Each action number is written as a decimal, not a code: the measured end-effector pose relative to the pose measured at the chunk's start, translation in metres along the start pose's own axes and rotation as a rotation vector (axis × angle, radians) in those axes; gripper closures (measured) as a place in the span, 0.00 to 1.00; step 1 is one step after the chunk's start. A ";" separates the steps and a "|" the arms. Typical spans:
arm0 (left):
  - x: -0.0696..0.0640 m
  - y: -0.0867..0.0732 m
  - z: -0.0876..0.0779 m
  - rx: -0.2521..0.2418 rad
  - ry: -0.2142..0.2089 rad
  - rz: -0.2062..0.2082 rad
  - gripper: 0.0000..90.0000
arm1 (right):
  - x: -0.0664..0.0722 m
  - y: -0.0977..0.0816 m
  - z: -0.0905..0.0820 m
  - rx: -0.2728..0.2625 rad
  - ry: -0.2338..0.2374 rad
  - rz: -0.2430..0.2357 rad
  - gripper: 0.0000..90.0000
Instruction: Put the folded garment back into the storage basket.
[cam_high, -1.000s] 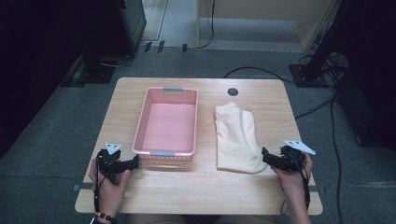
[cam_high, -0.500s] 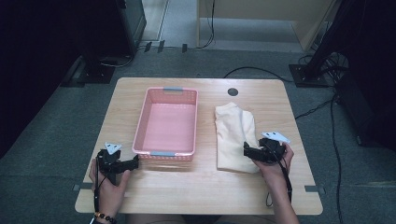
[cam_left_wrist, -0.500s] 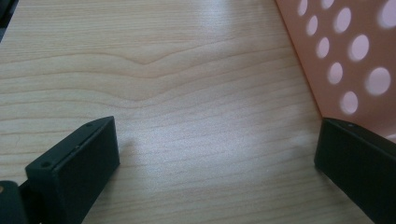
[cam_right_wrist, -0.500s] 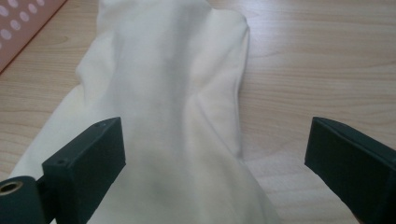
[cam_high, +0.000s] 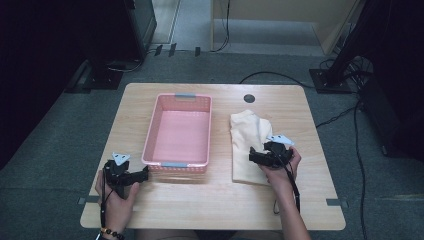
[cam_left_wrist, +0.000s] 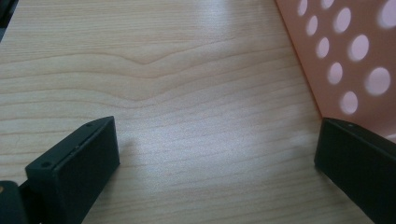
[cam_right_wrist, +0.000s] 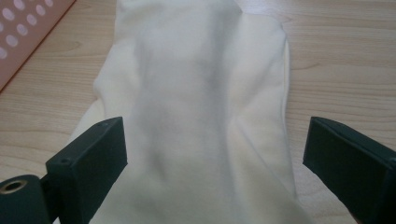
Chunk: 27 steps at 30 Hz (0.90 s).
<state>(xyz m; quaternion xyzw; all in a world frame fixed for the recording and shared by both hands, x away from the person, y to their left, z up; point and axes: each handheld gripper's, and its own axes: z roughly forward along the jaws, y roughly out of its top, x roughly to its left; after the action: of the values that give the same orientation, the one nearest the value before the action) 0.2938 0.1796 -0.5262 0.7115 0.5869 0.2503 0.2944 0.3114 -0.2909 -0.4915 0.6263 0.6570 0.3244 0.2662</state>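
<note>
A cream folded cloth (cam_high: 247, 142) lies on the right half of the wooden table (cam_high: 215, 205). My right gripper (cam_high: 254, 157) hovers over the cloth's near part, pointing left, jaws wide open. In the right gripper view the cloth (cam_right_wrist: 205, 107) stretches away between the two black jaws, with nothing pinched. A pink perforated basket (cam_high: 179, 131) stands empty at the table's middle left. My left gripper (cam_high: 144, 174) rests open at the front left, its tips beside the basket's near-left corner; the basket wall (cam_left_wrist: 355, 60) shows at the right of the left gripper view.
A round black grommet (cam_high: 249, 98) sits in the table near its far edge. Cables and dark equipment stands lie on the grey floor behind and to the right of the table. Bare wood runs along the front edge between my hands.
My right gripper has moved left from the table's right edge onto the near part of the cloth. The left gripper has stayed where it was.
</note>
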 end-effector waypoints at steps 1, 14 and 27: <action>0.000 0.000 0.000 0.000 0.000 0.000 0.00 | 0.001 0.001 0.001 0.003 0.000 0.001 0.06; 0.000 0.000 0.000 0.000 0.000 0.000 0.00 | 0.020 0.008 0.022 0.039 -0.005 -0.009 0.05; 0.000 0.000 0.000 0.000 0.000 0.000 0.00 | 0.026 0.005 0.040 0.077 -0.042 -0.005 0.05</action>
<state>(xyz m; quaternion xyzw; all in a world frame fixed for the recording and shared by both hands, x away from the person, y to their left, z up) 0.2938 0.1796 -0.5262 0.7115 0.5869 0.2503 0.2944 0.3429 -0.2613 -0.5124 0.6411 0.6649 0.2851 0.2563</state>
